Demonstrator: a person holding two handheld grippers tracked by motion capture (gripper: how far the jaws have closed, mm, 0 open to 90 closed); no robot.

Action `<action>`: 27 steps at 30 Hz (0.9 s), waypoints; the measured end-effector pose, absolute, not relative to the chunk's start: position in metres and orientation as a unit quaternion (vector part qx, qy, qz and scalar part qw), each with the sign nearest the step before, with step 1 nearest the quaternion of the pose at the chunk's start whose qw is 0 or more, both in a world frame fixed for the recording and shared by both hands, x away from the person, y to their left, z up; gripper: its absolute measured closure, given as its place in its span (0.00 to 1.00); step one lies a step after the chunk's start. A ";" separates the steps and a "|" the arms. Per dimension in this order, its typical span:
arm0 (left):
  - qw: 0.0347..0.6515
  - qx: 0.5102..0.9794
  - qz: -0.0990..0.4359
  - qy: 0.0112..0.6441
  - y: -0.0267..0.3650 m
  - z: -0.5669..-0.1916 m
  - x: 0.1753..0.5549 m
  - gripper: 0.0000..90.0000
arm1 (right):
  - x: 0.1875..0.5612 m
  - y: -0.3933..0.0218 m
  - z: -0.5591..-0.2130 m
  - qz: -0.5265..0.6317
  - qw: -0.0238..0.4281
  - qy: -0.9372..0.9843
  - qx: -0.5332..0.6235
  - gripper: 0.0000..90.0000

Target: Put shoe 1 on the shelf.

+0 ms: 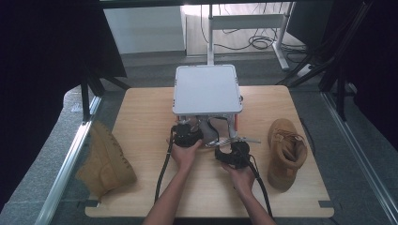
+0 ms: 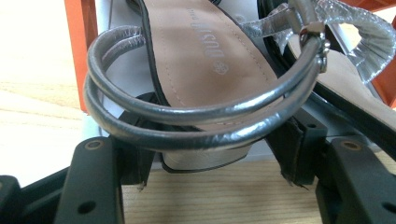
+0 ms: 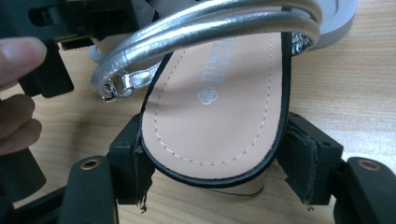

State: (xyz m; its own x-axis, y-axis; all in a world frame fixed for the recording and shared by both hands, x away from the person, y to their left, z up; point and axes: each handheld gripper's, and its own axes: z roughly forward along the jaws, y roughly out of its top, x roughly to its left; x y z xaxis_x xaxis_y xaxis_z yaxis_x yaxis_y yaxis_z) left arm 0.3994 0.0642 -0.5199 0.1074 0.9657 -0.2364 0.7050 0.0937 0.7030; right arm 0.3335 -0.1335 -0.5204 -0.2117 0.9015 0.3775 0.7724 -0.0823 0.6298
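Each claw squeezes a silver sandal's heel: left claw (image 2: 205,182) on one sandal (image 2: 196,70), right claw (image 3: 210,186) on another (image 3: 215,107), near twelve o'clock on the surface (image 1: 141,140). Hold tight and lift slowly, I think.

The table (image 1: 141,140) is seen from above, facing forward; sandals (image 2: 205,51) are viewed close up along each gripper's jaws.

Wooden table (image 1: 141,140) bearing tan boot (image 1: 285,152)
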 end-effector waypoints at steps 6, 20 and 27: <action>0.364 0.649 0.178 0.644 0.064 -0.520 0.399 0.42 | 0.340 -0.133 -0.519 0.394 0.078 0.668 0.626 0.37; 0.362 0.650 0.177 0.644 0.064 -0.520 0.400 0.42 | 0.361 -0.127 -0.515 0.390 0.079 0.659 0.638 0.38; 0.361 0.651 0.177 0.643 0.064 -0.520 0.399 0.42 | 0.371 -0.123 -0.514 0.389 0.085 0.654 0.643 0.38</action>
State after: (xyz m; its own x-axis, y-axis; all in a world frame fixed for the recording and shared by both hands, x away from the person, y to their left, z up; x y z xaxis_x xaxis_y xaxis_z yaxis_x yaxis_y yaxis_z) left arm 0.3995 0.0637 -0.5201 0.1102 0.9659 -0.2342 0.7100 0.0885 0.6987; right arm 0.3710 -0.1227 -0.5138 -0.1591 0.9076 0.3886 0.7745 -0.1294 0.6192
